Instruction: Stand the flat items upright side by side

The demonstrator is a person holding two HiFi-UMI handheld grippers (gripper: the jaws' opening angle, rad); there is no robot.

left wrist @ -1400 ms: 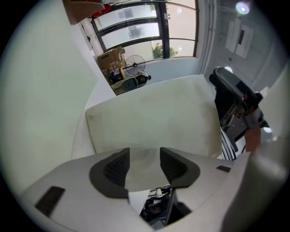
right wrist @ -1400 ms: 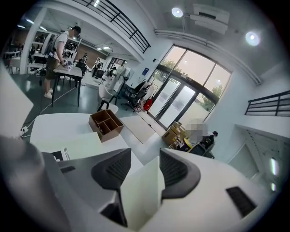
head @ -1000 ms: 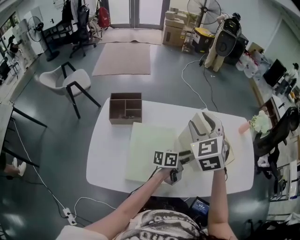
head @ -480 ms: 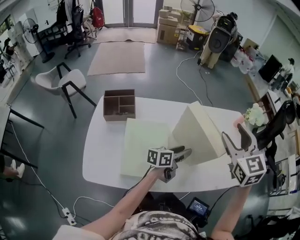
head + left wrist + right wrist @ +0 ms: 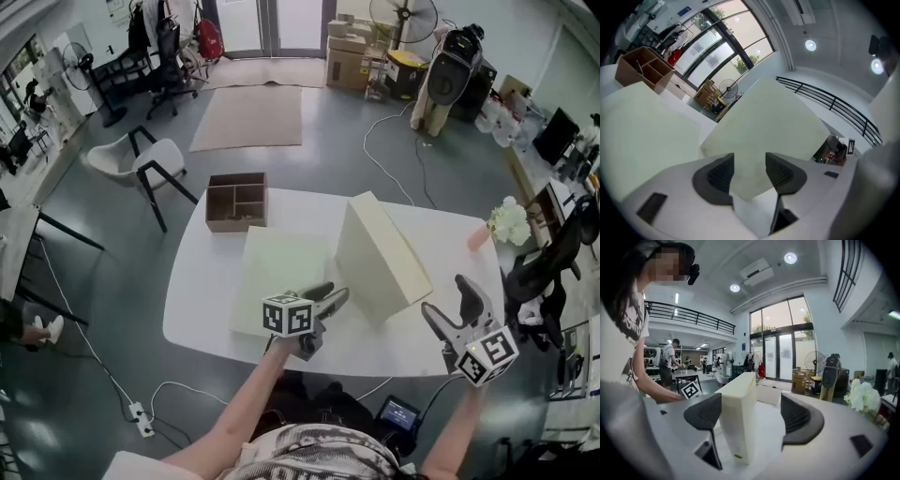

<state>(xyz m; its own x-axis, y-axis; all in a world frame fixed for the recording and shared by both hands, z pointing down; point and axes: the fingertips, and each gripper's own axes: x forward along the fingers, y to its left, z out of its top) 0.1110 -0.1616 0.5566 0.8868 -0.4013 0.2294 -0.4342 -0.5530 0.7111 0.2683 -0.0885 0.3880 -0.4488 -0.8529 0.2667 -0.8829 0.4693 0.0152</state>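
Two cream slabs are on the white table [image 5: 202,291]. One flat slab [image 5: 277,277] lies at the left. The other slab [image 5: 380,253] stands on its long edge, leaning a little. My left gripper [image 5: 330,294] is shut on that slab's near lower corner, and in the left gripper view the corner [image 5: 764,126] sits between the pads [image 5: 749,161]. My right gripper [image 5: 444,296] hangs off the table's right front, apart from the slab. Its jaws have just been opening and nothing is between them. In the right gripper view the slab's narrow end [image 5: 738,418] stands ahead of the gripper [image 5: 752,411].
A brown wooden compartment box [image 5: 236,201] stands at the table's back left corner. White flowers [image 5: 511,222] and a pink object [image 5: 480,237] sit at the right edge. A chair [image 5: 141,164] stands on the floor to the left, and a cable [image 5: 394,178] runs behind the table.
My right gripper let go of the standing slab, swung right past the table's edge and opened wide. The slab went from leaning to nearly upright. My left gripper shifted slightly left, still on the corner.
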